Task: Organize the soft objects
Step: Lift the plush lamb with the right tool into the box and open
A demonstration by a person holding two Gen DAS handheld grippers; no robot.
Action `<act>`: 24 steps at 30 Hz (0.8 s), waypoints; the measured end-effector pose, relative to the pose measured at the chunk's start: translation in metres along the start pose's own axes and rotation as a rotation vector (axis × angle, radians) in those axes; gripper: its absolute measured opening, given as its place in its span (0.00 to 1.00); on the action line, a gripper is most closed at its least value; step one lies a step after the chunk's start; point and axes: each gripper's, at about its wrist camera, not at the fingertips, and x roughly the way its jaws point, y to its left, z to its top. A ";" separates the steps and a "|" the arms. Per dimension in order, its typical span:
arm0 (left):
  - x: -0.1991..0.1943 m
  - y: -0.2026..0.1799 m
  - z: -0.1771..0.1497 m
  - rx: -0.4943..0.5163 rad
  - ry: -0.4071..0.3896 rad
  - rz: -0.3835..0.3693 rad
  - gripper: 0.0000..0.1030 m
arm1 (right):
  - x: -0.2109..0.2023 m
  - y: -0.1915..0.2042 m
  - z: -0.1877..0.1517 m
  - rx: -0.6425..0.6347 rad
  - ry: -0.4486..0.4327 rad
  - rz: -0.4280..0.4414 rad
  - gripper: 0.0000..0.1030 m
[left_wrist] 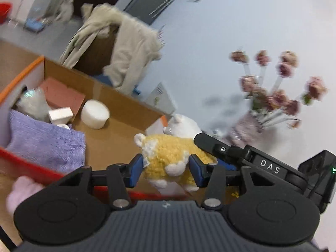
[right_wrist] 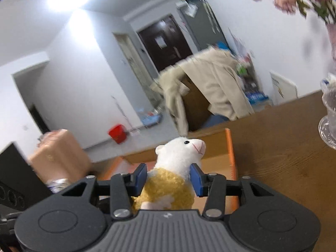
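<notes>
A yellow-and-white plush animal hangs over the cardboard box. My left gripper is shut on its yellow rear body. My right gripper is shut on its neck, with the white head sticking up above the fingers. The right gripper's black body shows in the left wrist view, right of the toy. In the box lie a purple knitted cloth, a white foam cylinder, a pink sponge slab, a white block and a crinkled plastic bag.
The box has orange rims and sits on a brown wooden table. A vase of pink flowers stands right of the box. A glass cup stands at the right. A pink soft object lies outside the box's near wall.
</notes>
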 end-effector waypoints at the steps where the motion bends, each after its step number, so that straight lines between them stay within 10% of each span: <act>1: 0.013 0.001 0.000 0.011 0.009 0.019 0.47 | 0.013 -0.007 0.002 -0.005 0.020 -0.016 0.43; 13: 0.029 0.014 -0.015 0.127 0.057 0.059 0.42 | 0.057 0.008 -0.023 -0.278 0.126 -0.211 0.34; 24: -0.128 -0.007 -0.054 0.459 -0.177 0.234 0.68 | -0.086 0.079 -0.032 -0.406 -0.102 -0.196 0.46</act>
